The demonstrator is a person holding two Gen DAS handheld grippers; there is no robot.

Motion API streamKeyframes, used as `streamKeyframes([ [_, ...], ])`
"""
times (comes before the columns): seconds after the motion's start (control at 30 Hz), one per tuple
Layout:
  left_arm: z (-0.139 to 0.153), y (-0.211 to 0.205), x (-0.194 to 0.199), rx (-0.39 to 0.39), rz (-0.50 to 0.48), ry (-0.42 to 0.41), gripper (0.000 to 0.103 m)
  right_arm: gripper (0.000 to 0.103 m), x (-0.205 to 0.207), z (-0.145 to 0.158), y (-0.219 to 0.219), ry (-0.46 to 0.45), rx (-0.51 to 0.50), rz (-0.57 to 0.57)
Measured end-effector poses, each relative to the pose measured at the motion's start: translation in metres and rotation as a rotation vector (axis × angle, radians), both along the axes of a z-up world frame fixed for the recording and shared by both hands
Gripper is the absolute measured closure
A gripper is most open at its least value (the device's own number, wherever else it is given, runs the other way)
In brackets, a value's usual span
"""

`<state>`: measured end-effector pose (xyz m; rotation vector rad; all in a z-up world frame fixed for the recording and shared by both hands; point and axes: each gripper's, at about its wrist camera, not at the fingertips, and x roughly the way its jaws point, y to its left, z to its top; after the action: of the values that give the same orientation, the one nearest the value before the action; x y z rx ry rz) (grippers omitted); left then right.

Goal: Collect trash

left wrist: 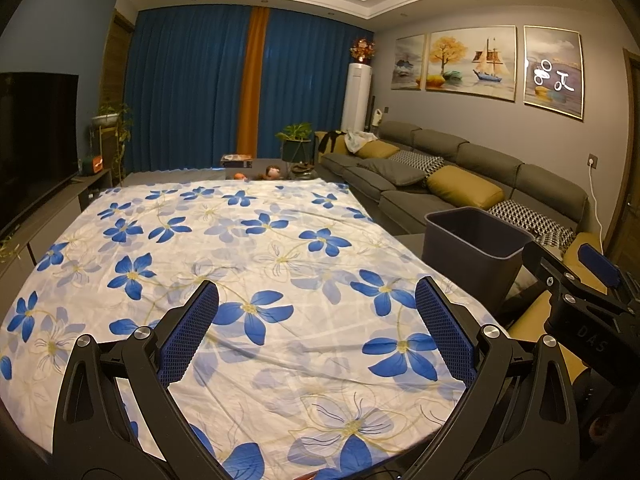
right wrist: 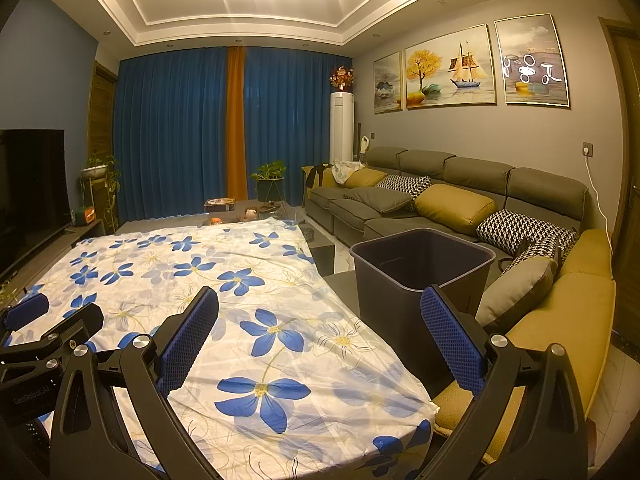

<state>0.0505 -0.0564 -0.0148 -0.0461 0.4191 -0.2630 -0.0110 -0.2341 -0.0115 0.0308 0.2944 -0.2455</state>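
- Two readable marks: "DAS" on the right gripper [left wrist: 592,280] body, "GenRobot.AI" on the left gripper [right wrist: 44,316].
- Both grippers spread wide, gripping nothing, above the flowered cloth [left wrist: 248,248].
- Dark bin [right wrist: 420,276] stands just beyond the right fingers [right wrist: 452,336], beside the table.

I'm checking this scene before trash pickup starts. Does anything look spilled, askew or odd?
Nothing is spilled or damaged. One oddity: no trash shows on the flowered cloth. The bin stands upright at the cloth's right edge, and nothing shows inside it. Both tongs, left and right, hang open and hold nothing.
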Motion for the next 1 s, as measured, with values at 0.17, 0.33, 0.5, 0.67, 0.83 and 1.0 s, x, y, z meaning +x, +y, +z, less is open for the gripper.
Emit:
streamKeyframes([
  [0.17, 0.0, 0.0002, -0.0004, -0.003, -0.006, 0.001, 0.006, 0.006, 0.0004, 0.0005, 0.0005, 0.0, 0.0, -0.001],
  [0.33, -0.0008, -0.0018, -0.0018, -0.002, -0.02, 0.002, 0.006, 0.006, 0.0012, 0.0001, 0.0005, 0.003, 0.003, -0.003],
  [0.5, 0.0005, -0.0007, -0.0047, -0.006, -0.045, -0.002, 0.011, 0.006, -0.0003, -0.0011, 0.0002, 0.001, 0.006, -0.007],
  [0.67, 0.002, -0.0009, -0.0058, 0.0, -0.046, -0.007, 0.011, 0.006, -0.0016, -0.0018, 0.0007, -0.001, 0.008, -0.009],
  [0.83, 0.0027, 0.0004, -0.006, -0.006, -0.041, -0.007, 0.011, 0.006, -0.0017, -0.002, 0.0001, 0.0, 0.008, -0.009],
  [1.0, 0.0028, 0.0009, -0.006, -0.005, -0.041, -0.007, 0.011, 0.006, -0.0018, -0.002, -0.0005, 0.0, 0.009, -0.009],
])
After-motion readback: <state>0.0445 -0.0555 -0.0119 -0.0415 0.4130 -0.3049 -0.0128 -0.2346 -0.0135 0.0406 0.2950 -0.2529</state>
